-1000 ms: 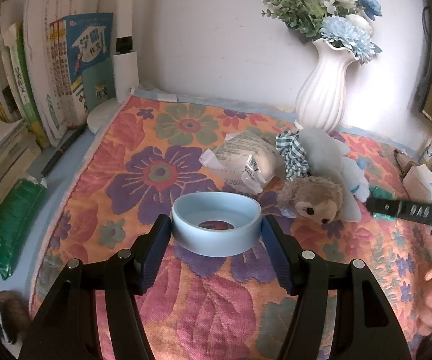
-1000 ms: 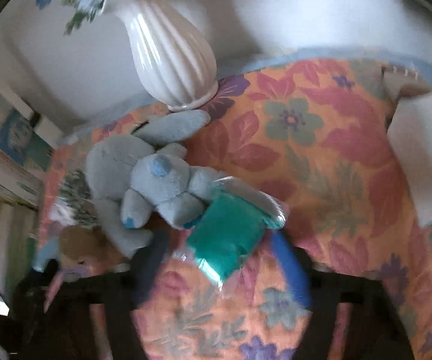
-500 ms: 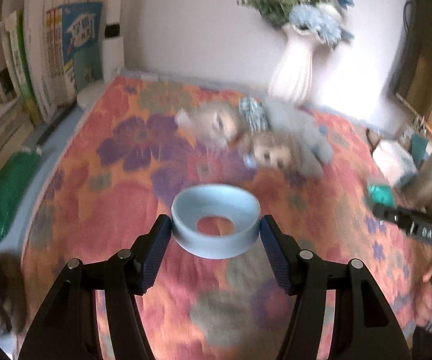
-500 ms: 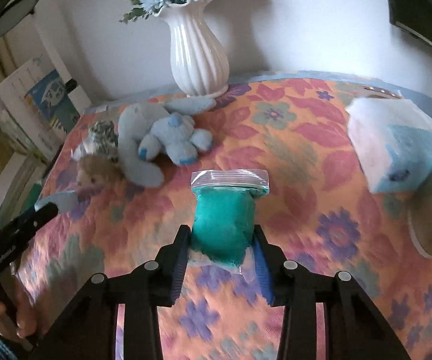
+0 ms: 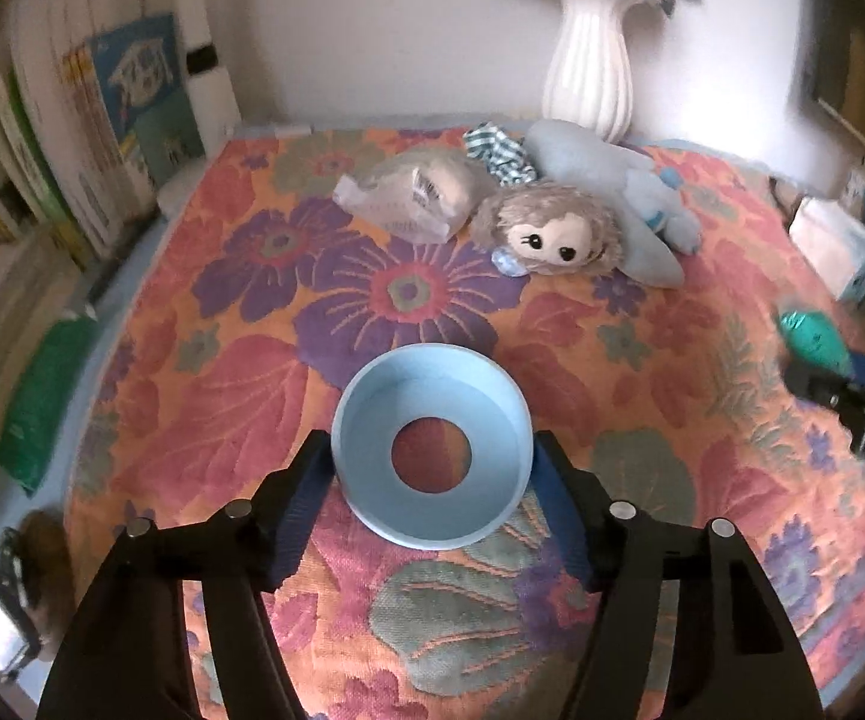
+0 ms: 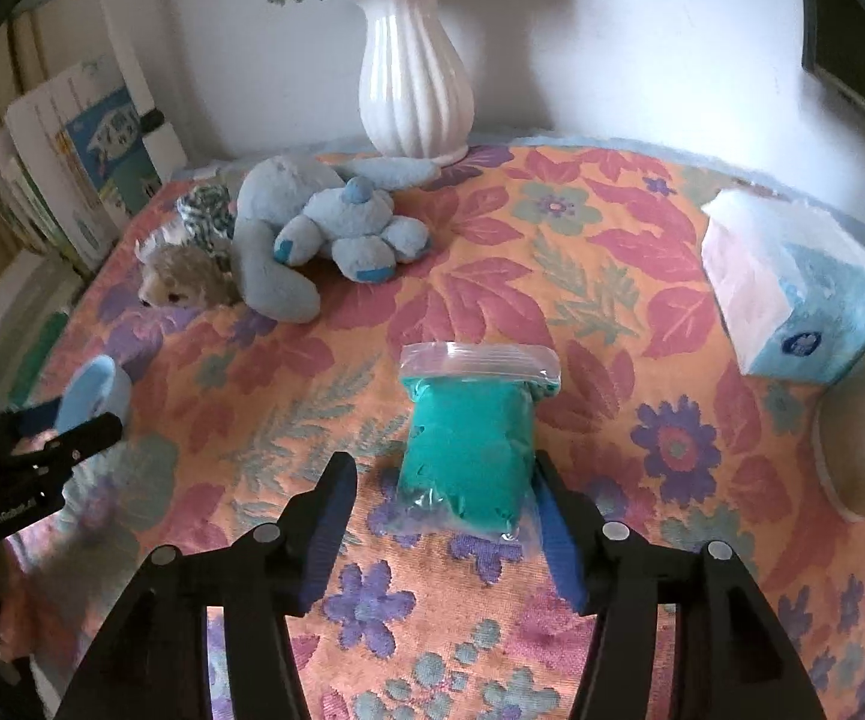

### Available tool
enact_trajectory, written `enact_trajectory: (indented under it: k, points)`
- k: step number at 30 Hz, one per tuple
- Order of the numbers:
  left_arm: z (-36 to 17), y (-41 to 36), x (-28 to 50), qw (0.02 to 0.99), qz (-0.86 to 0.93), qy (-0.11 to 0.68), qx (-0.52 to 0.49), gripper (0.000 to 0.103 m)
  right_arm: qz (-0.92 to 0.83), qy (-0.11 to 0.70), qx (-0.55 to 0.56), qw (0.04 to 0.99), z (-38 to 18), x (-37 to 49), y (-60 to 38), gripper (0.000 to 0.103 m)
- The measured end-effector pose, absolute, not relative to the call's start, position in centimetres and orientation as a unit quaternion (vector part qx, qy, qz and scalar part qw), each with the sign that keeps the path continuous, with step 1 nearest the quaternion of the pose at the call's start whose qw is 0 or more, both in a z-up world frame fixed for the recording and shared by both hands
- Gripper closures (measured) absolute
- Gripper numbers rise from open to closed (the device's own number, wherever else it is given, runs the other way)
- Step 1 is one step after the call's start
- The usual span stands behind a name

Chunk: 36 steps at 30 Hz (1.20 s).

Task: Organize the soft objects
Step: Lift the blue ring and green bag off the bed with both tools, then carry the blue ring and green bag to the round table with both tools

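Note:
My left gripper (image 5: 432, 474) is shut on a light blue ring (image 5: 432, 444) and holds it above the floral cloth (image 5: 222, 396); the ring also shows in the right wrist view (image 6: 93, 393). My right gripper (image 6: 441, 516) is open, and a clear zip bag of teal stuff (image 6: 468, 444) lies between its fingers on the cloth, touching only the right one. A brown plush head (image 5: 552, 234), a blue plush toy (image 6: 324, 222), a checked cloth (image 5: 498, 150) and a white plastic packet (image 5: 414, 198) lie together near the vase.
A white vase (image 6: 414, 90) with blue flowers stands at the back against the wall. Books (image 5: 72, 120) line the left side, with a green packet (image 5: 42, 396) below them. A tissue pack (image 6: 792, 288) lies at the right edge.
Both grippers have pulled back from the plush pile. The right gripper has opened, and the teal bag now rests on the cloth. The left gripper still holds the ring, now tilted.

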<state>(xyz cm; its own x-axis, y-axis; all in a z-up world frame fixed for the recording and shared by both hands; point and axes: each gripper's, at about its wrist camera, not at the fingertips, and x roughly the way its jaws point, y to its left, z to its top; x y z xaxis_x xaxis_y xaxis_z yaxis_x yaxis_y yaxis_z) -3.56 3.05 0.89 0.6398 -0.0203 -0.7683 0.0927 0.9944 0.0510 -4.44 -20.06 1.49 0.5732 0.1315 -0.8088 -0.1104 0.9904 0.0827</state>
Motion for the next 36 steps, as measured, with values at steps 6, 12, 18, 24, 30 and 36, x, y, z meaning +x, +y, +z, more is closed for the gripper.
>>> enact_trajectory:
  k: [6, 12, 18, 24, 30, 36]
  points:
    - [2.0, 2.7, -4.9, 0.917, -0.044, 0.393, 0.046, 0.04, 0.064, 0.442, 0.019, 0.895, 2.0, -4.9, -20.5, 0.063]
    - [3.6, 1.5, -6.6, 0.929, -0.089, 0.36, 0.011, 0.04, 0.073, 0.432, 0.067, 0.896, 2.6, -5.7, -22.2, 0.064]
    - [3.7, -0.8, -7.0, 0.931, -0.113, 0.348, 0.003, 0.04, 0.086, 0.418, 0.093, 0.9, 3.0, -6.5, -23.1, 0.064]
    - [3.1, -1.5, -7.2, 0.933, -0.109, 0.344, 0.006, 0.04, 0.09, 0.41, 0.072, 0.905, 3.3, -6.8, -22.4, 0.064]
    - [3.0, -1.9, -7.4, 0.934, -0.106, 0.342, 0.021, 0.04, 0.087, 0.399, 0.058, 0.911, 3.6, -7.1, -22.0, 0.064]
    - [2.9, -2.4, -7.7, 0.935, -0.104, 0.337, 0.037, 0.04, 0.085, 0.401, 0.068, 0.91, 3.5, -7.1, -22.4, 0.064]
